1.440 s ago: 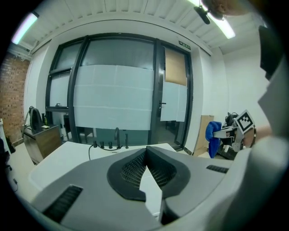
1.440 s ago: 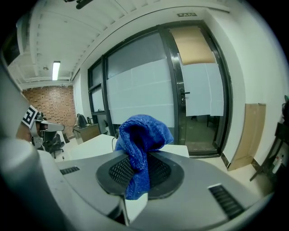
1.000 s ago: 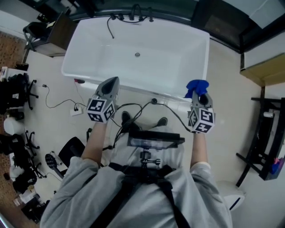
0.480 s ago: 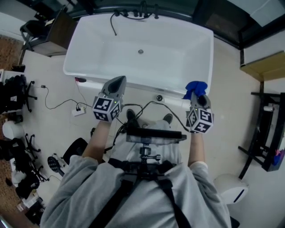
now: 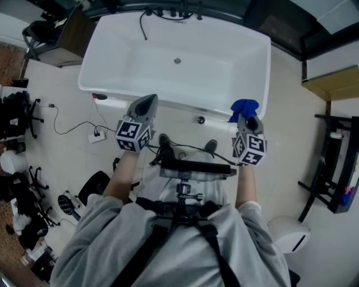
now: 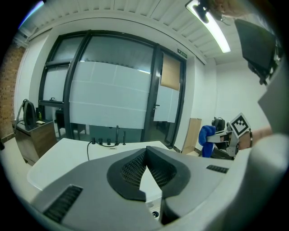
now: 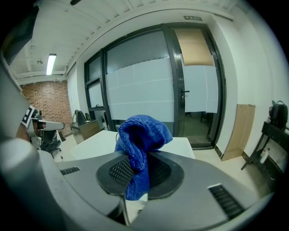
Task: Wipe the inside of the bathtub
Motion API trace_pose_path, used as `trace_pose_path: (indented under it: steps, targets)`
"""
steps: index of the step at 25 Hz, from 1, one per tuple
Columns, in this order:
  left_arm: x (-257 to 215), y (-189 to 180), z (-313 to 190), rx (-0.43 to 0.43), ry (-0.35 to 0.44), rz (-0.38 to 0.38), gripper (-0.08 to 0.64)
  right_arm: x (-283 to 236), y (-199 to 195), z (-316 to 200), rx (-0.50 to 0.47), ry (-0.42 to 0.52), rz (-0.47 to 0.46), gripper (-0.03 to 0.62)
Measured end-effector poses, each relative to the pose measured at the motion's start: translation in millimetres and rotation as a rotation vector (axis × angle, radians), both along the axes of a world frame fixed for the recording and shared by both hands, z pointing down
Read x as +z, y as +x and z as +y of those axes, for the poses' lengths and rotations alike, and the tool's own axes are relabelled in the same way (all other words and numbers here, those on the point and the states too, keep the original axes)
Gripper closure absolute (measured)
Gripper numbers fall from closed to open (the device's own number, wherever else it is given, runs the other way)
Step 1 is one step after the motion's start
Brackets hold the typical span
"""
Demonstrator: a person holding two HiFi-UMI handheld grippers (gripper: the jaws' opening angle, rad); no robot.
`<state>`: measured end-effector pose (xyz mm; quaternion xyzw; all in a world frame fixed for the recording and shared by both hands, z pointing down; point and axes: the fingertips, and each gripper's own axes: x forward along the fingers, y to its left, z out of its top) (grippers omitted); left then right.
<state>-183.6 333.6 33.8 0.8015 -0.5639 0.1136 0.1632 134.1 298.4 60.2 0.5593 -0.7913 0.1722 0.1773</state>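
The right gripper (image 5: 247,119) pinches a blue cloth (image 5: 243,107) over the tub (image 5: 185,84), near right; the left gripper (image 5: 147,101) is closed, empty.

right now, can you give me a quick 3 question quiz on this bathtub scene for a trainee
1. Multiple choice: what is between the jaws of the right gripper?
A. a blue cloth
B. a yellow sponge
C. nothing

2. True or false: the left gripper is shut with nothing between its jaws.

3. Fill in: seen from the person, the taps stand on the ___ rim of the white bathtub.

Key: 1 A; 2 true; 3 far.
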Motion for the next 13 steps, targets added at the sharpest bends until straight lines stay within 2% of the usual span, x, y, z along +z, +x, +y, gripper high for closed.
trace_pose_path:
  steps: [13]
  targets:
    - [-0.7, -1.3, 15.4, -0.039, -0.006, 0.003, 0.555, 3.0, 3.0, 0.7, -0.023, -0.002, -0.001, 0.538]
